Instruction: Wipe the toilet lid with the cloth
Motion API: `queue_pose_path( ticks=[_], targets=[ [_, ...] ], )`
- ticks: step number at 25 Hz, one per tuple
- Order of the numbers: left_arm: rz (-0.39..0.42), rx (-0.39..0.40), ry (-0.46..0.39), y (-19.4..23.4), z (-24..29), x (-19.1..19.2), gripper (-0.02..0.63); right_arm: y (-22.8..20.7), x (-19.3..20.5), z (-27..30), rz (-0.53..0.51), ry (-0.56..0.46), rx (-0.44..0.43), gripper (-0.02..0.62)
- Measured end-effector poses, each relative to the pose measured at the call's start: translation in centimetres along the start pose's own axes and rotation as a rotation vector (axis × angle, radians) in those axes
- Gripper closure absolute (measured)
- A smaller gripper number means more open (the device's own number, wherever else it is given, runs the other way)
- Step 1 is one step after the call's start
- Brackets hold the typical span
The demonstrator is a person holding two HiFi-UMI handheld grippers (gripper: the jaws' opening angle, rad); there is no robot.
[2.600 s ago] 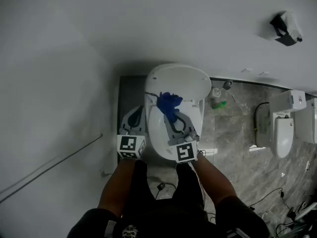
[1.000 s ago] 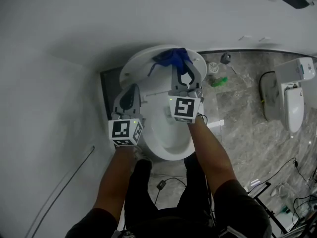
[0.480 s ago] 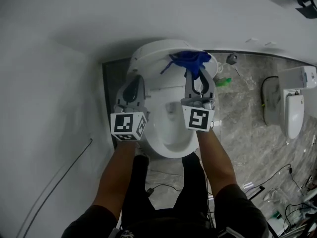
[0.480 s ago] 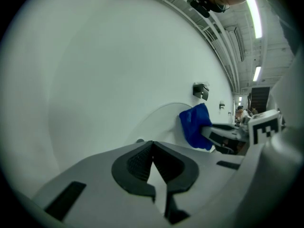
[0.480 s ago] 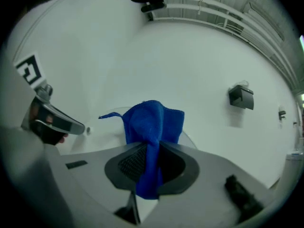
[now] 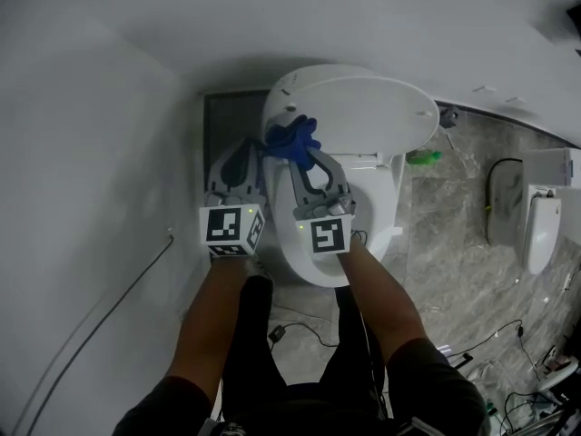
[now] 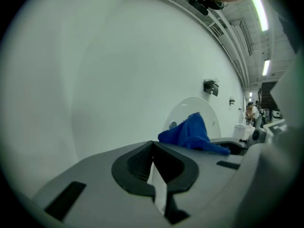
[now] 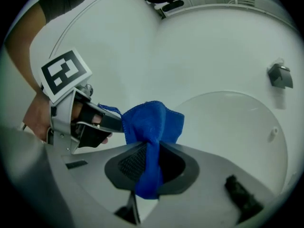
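Observation:
The white toilet stands below me with its lid [image 6: 363, 107] raised against the wall. A bunched blue cloth [image 6: 290, 139] is pinched in my right gripper [image 6: 295, 153], which is shut on it at the lid's left edge. In the right gripper view the cloth [image 8: 149, 125] bulges above the jaws and hangs down between them, with the lid [image 8: 232, 127] behind. My left gripper [image 6: 245, 157] is shut and empty, just left of the cloth and beside the toilet. From the left gripper view the cloth [image 7: 190, 132] shows ahead of the closed jaws, in front of the lid [image 7: 190, 110].
The toilet bowl [image 6: 363, 216] lies under my right arm. A white wall runs close on the left. Two more white fixtures [image 6: 545, 216] stand at the right on grey marble floor, with a green bottle [image 6: 422, 158] beside the toilet and cables [image 6: 290, 332] near my feet.
My right gripper has carried the cloth from the lid's upper right across to its left edge and lower. The left gripper has shifted a little and stays shut.

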State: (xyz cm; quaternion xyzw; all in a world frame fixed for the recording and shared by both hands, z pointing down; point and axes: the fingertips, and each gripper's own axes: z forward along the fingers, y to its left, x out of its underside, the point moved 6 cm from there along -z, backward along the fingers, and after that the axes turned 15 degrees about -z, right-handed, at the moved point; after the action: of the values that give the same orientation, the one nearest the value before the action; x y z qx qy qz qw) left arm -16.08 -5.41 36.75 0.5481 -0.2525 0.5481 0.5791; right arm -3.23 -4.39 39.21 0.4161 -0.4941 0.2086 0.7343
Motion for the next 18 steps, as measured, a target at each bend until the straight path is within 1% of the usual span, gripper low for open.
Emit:
queue_pose_path(
  ticks=[3,7,11,14,16,18],
  targets=[
    [0.015,-0.031,0.004,1.6,-1.1,0.3,0.595,1.2,0.5,2.4,0.018,0.005,0.000,0.534],
    [-0.006,-0.060,0.028,3.2,-2.3,1.9,0.595,1.6,1.6,4.6,0.009,0.023,0.019,0.534],
    [-0.017,-0.035,0.058,3.8,-2.4,2.9,0.595,1.4,2.0,5.7,0.016,0.034,0.074,0.534],
    [-0.029,-0.037,0.063,3.8,-2.1,3.5,0.595,0.5,2.7,5.9,0.022,0.049,0.115,0.534],
    [-0.022,-0.036,0.067,3.7,-1.7,3.6,0.595,-0.6,3.0,5.7,0.025,0.055,0.140,0.534],
    [0.004,-0.027,0.070,3.3,-1.2,3.6,0.595,-1.9,3.3,5.3,0.041,0.060,0.163,0.534]
  ],
)
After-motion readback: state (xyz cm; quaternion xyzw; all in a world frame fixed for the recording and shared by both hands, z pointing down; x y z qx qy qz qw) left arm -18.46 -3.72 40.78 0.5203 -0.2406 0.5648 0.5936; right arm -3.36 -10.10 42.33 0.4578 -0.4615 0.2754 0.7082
